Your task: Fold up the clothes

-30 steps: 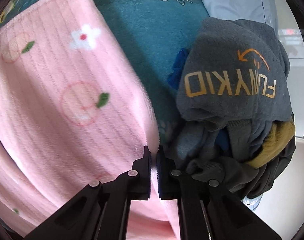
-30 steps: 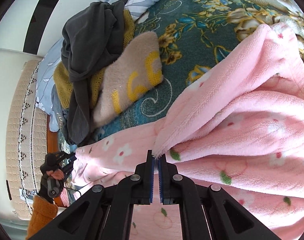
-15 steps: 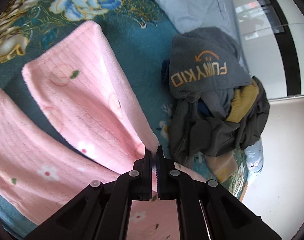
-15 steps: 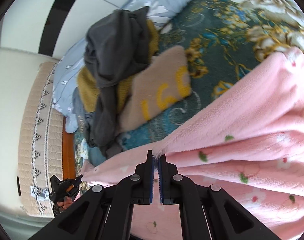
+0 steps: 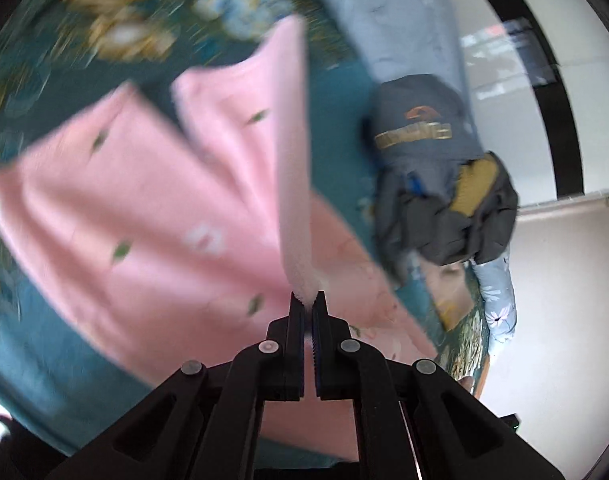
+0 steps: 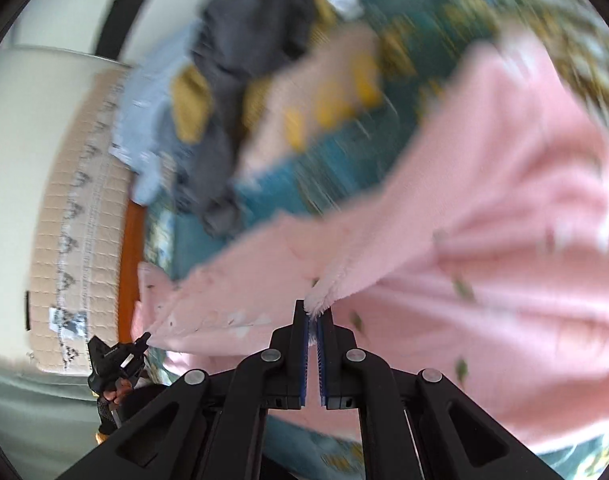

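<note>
Left gripper (image 5: 308, 300) clamped on pink garment (image 5: 164, 200) edge, right gripper (image 6: 312, 312) pinching another edge, garment now lifted higher above teal floral bedspread (image 5: 36, 360) than a second ago, clothes pile (image 5: 436, 184) smaller and farther, both views blurred.

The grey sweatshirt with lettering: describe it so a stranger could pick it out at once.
Start at the teal floral bedspread. Beyond the pink fleece garment lies a heap of dark clothes near the bed's edge. The grey sweatshirt tops that heap, the only piece there with orange lettering across it.
</note>
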{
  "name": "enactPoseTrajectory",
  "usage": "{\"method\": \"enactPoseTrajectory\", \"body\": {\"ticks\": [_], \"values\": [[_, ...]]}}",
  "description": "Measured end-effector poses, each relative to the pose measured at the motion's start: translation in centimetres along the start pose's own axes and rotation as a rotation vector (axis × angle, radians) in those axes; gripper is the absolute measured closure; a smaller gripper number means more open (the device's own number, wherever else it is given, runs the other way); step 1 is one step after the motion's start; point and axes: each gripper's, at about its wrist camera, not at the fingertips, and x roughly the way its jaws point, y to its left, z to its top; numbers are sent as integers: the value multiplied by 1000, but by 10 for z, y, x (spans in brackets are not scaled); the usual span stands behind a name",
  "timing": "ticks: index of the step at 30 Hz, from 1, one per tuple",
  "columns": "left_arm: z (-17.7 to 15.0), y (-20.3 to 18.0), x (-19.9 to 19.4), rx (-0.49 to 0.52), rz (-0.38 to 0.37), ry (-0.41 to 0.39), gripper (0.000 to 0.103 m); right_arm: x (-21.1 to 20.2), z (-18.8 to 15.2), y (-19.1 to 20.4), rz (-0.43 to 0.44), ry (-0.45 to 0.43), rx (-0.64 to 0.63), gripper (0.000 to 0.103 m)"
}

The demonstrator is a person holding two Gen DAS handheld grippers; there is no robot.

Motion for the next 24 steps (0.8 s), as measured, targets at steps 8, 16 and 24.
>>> {"method": "enactPoseTrajectory", "body": {"ticks": [8, 16, 24], "values": [[-31, 49, 14, -101, 3, 26, 100, 16, -22, -8, -94, 68, 3, 99], [-43, 56, 26, -111, 33, 49, 100, 28, -37, -35, -145, 68, 48, 99], [-41, 59, 41, -114, 75, 68, 100, 24, -47, -40, -130, 88, 2, 94]]}}
